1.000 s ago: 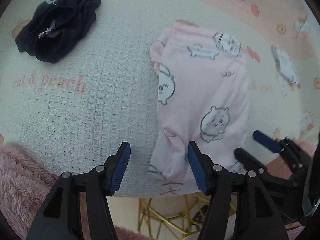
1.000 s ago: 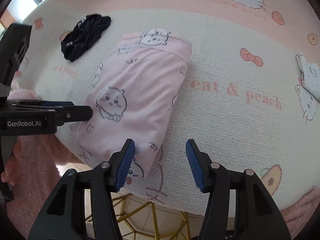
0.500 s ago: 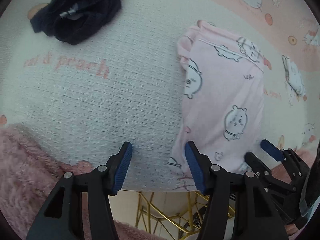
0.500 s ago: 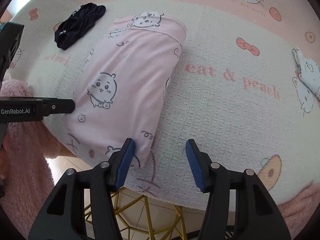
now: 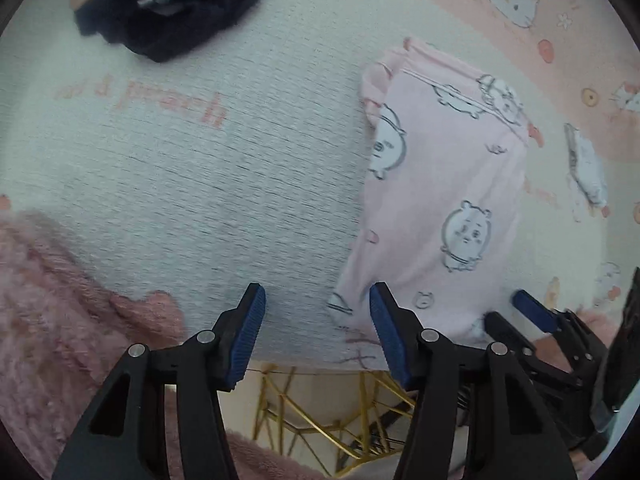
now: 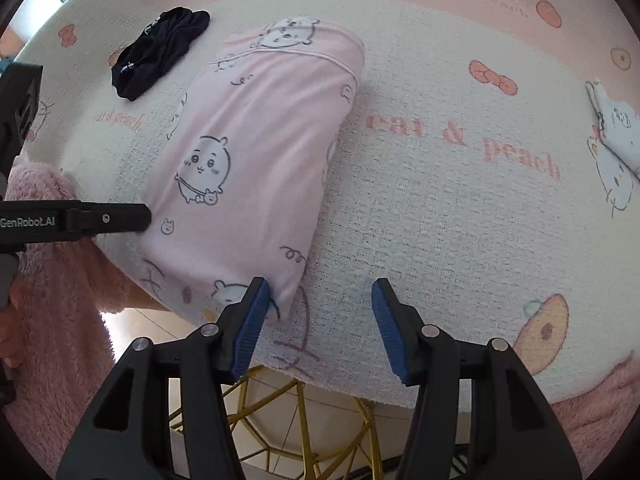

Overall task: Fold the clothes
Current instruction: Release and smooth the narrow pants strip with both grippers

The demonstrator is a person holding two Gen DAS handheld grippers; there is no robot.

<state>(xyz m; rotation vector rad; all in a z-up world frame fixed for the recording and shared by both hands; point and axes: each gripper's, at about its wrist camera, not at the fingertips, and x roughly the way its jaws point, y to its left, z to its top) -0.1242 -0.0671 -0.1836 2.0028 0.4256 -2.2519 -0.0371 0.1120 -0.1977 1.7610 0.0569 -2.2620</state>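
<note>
A pink garment (image 6: 256, 152) printed with cartoon animals lies folded into a long strip on the cloth-covered table (image 6: 460, 208); its near end reaches the table's front edge. The left wrist view shows the same pink garment (image 5: 448, 200) at the right. My left gripper (image 5: 316, 320) is open over the table edge, its right finger by the garment's near left corner. My right gripper (image 6: 316, 312) is open too, with its left finger touching the garment's near right corner. Nothing is between either pair of fingers.
A crumpled dark garment (image 5: 168, 4) lies at the far left, also dark garment (image 6: 160, 52). A small white cartoon-print item (image 6: 616, 128) sits at the far right. Pink fluffy fabric (image 5: 52, 292) hangs at the left. Gold table legs (image 6: 304, 432) show below the edge.
Both grippers have drawn back toward the table's front edge and stayed open. The pink garment sits farther right in the left view; it lies as it did.
</note>
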